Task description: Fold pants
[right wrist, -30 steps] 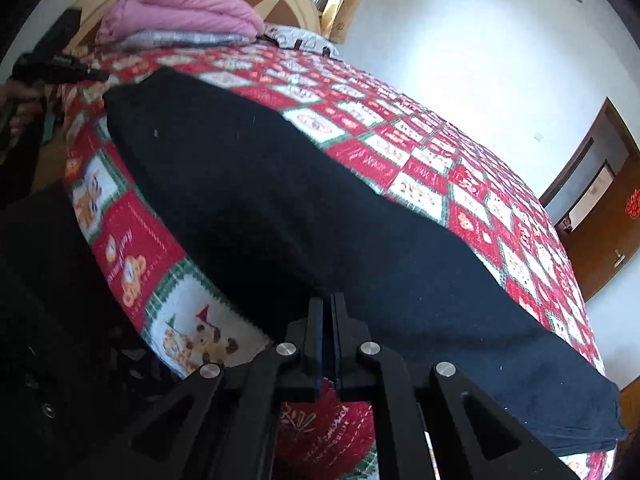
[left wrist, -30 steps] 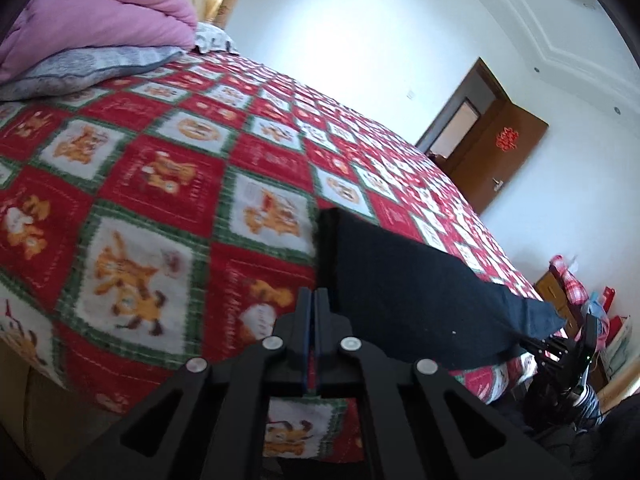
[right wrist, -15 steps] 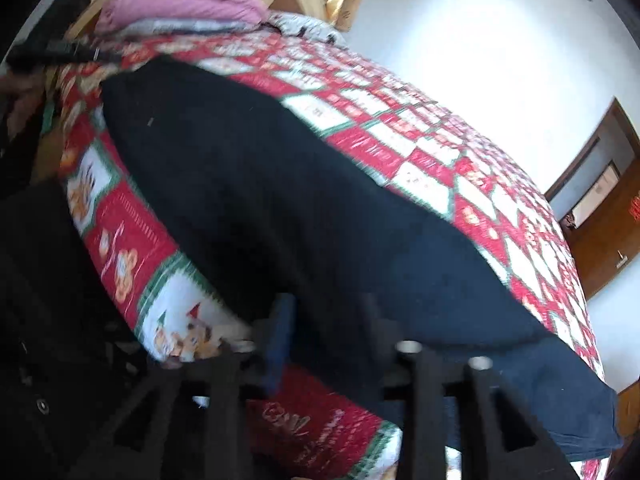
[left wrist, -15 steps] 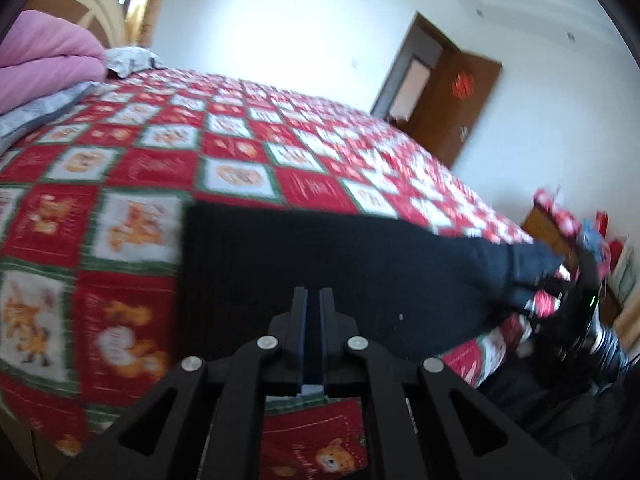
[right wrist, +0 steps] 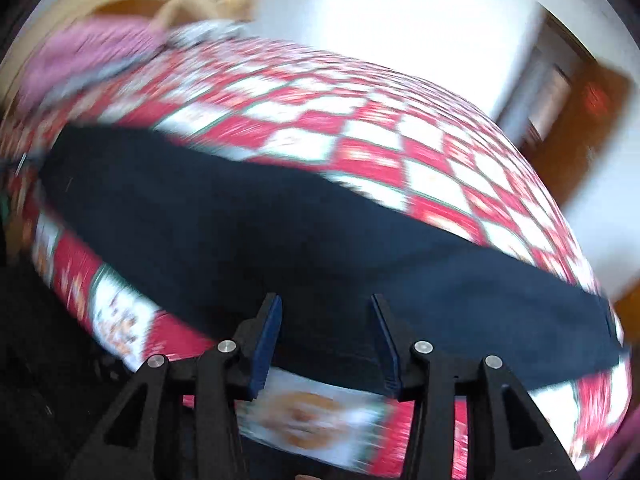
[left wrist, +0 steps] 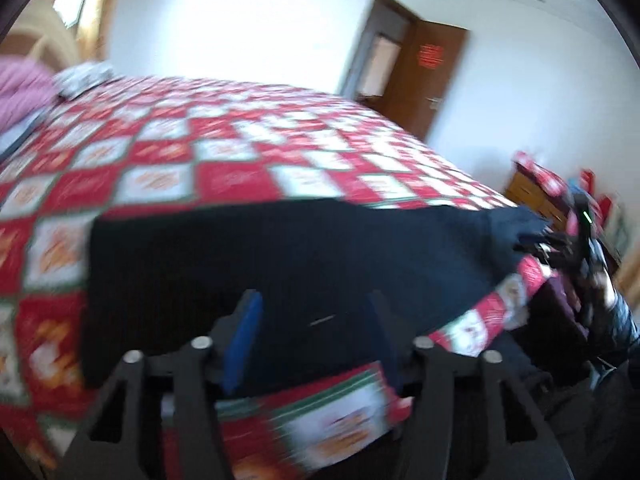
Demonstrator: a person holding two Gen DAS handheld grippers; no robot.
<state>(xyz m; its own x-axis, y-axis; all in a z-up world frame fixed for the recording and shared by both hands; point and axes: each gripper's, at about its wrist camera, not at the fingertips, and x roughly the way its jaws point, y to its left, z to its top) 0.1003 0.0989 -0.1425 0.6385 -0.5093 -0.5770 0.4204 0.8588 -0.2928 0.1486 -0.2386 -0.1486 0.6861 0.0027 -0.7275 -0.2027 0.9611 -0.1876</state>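
The right tongs (right wrist: 326, 336) stand parted with nothing between them. Beyond them the dark pants (right wrist: 304, 240) lie flat along the edge of the red checked bedspread (right wrist: 400, 136), all blurred.

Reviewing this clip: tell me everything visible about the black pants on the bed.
The black pants are plain dark fabric, looking soft and matte, lying flat as a long band along the near edge of the red checkered quilt. The left gripper, jaws opening, and the right gripper, jaws apart, each stand over the cloth without pinching it. Motion blur hides seams or pockets.
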